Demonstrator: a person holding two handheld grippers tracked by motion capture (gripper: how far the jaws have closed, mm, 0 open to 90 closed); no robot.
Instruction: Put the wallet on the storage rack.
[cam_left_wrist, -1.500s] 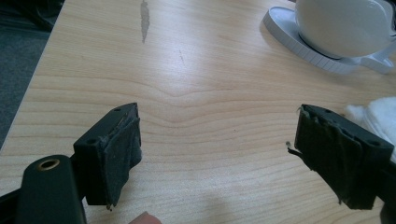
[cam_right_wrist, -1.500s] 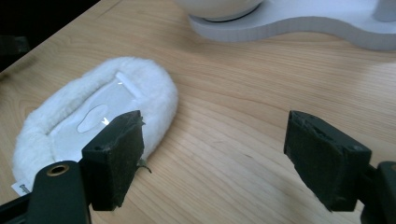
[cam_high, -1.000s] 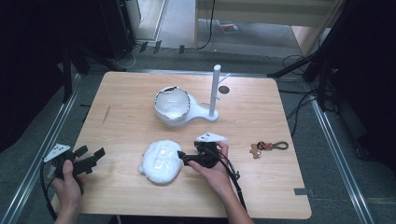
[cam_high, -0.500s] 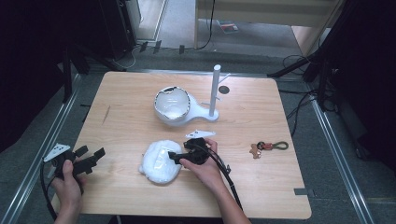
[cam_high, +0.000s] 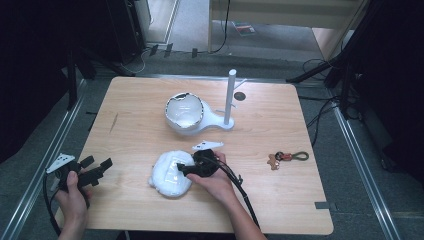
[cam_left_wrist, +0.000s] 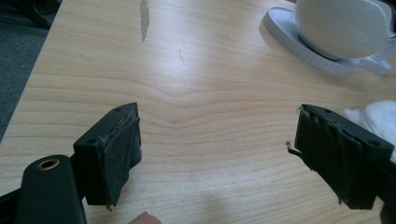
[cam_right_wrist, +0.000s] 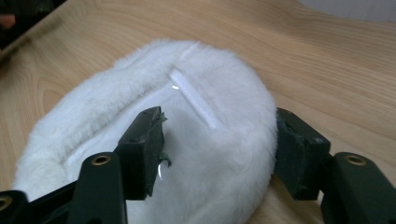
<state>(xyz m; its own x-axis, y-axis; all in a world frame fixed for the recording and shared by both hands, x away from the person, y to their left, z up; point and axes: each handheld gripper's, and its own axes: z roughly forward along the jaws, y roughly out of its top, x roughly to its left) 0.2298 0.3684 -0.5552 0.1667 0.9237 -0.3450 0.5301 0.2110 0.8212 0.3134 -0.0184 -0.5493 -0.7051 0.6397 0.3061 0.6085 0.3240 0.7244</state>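
We worked at a pale wooden table (cam_high: 130, 115) ringed by dark floor and cables. The fluffy white pad (cam_high: 169, 173) lay near the table's front edge, just in front of the white stand (cam_high: 200, 116), which we take as our landmark. Our right gripper (cam_high: 186, 169) sat at the pad's right side, its jaws spread, one over the fur and one at the pad's rim; in the right gripper view the pad (cam_right_wrist: 154, 135) lay between them, not yet squeezed. A white strip (cam_right_wrist: 195, 99) ran across its top. On the stand rested a white bowl-shaped cup (cam_high: 184, 111), and a thin post (cam_high: 230, 96) rose at its right end. Right of the stand and nearer us lay a small brown keyring (cam_high: 287, 158). Far to the stand's left front, our left gripper (cam_high: 92, 170) hovered released, holding nothing, over bare wood.
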